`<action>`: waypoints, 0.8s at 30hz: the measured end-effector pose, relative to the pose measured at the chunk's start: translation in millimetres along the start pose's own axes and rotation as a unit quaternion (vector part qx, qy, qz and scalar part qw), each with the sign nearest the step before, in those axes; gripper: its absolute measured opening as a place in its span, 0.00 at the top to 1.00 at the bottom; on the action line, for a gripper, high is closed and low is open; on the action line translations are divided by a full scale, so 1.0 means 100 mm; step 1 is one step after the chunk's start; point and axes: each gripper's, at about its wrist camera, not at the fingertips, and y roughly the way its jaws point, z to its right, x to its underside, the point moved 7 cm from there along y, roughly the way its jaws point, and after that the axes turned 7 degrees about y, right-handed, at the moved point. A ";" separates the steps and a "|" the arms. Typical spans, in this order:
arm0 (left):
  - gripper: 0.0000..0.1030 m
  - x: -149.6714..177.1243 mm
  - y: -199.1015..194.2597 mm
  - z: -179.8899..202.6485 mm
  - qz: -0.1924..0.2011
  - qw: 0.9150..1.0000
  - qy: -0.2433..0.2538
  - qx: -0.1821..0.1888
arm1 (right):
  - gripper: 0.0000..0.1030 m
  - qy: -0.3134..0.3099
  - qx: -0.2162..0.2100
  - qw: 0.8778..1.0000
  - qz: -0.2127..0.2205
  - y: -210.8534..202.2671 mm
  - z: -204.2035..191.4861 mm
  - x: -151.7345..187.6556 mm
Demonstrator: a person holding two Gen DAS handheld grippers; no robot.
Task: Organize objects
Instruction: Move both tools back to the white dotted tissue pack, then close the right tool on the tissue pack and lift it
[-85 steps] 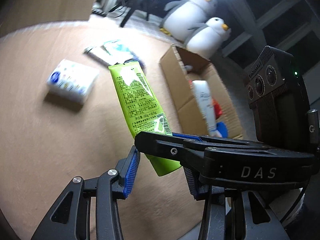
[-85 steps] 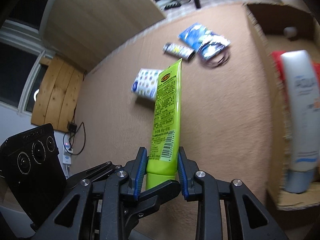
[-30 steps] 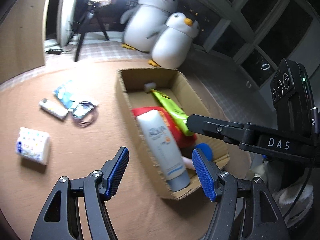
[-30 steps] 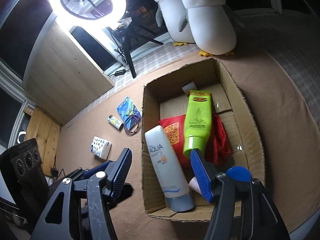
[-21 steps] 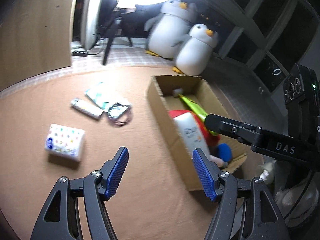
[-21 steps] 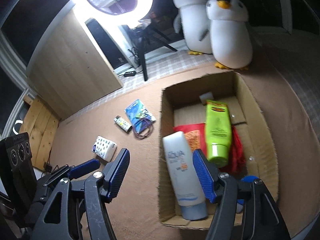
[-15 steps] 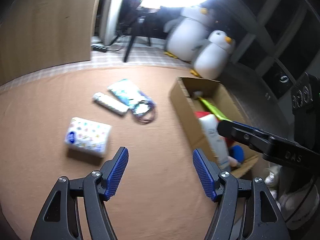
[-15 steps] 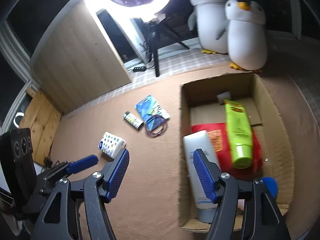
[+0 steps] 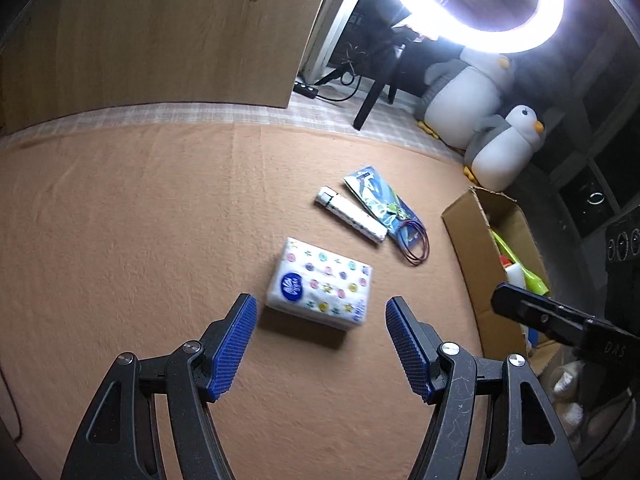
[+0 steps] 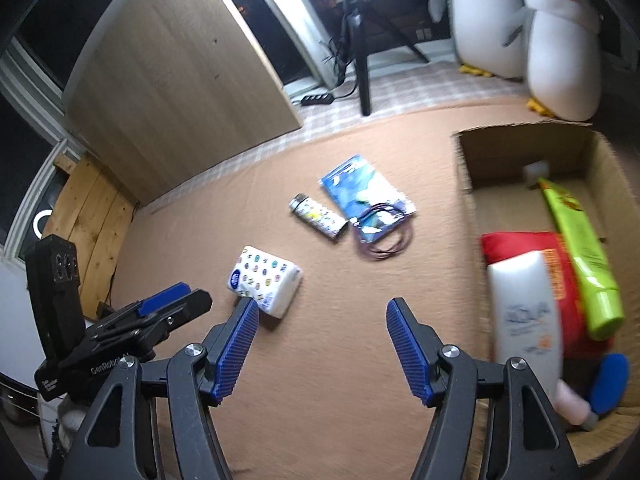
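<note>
since the earlier frames both tools have swung away from the cardboard box (image 10: 532, 152) toward the loose items. the green tube (image 10: 580, 252), gripped by the right tool 2.8 s ago, now lies inside the box on a red pack (image 10: 520, 244), beside a white bottle (image 10: 520, 312).

the left tool (image 9: 318, 344) is spread wide and empty, with the tissue pack (image 9: 320, 282) lying just beyond and between its blue pads (image 9: 232, 348). the right tool (image 10: 320, 346) is also spread wide and empty; the tissue pack (image 10: 266, 280) sits just past its left pad.

surroundings: the tissue pack rests on the tan floor covering (image 9: 140, 220). near it lie a white patterned tube (image 9: 352, 216), a blue packet (image 9: 380, 196) and a coil of thin dark cord (image 9: 412, 236) that overlaps the packet. nothing lies between the left tool and the tissue pack. two penguin plush toys (image 9: 504, 148) stand behind the box, under a ring light (image 9: 472, 12).

limits: in the left wrist view the right tool's body covers the box's near end. the box's right side is cut off in the right wrist view, and that picture is motion-blurred there. a blue object (image 10: 608, 376) in the box corner cannot be identified.
</note>
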 end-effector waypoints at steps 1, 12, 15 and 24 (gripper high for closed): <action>0.31 -0.01 0.02 -0.03 -0.003 1.000 0.001 0.000 | 0.39 0.000 -0.001 1.000 -0.004 0.05 -0.03 0.00; 0.32 -0.02 0.37 -0.14 -0.039 0.999 0.031 0.019 | 0.39 0.052 -0.028 0.996 -0.069 0.63 -0.13 -0.02; 0.31 -0.04 0.44 -0.15 -0.042 0.998 0.029 0.030 | 0.39 0.057 -0.035 0.995 -0.076 0.71 -0.18 -0.02; 0.33 -0.05 0.56 -0.10 -0.049 0.996 0.056 0.041 | 0.48 0.077 -0.044 0.990 -0.106 1.01 -0.25 -0.04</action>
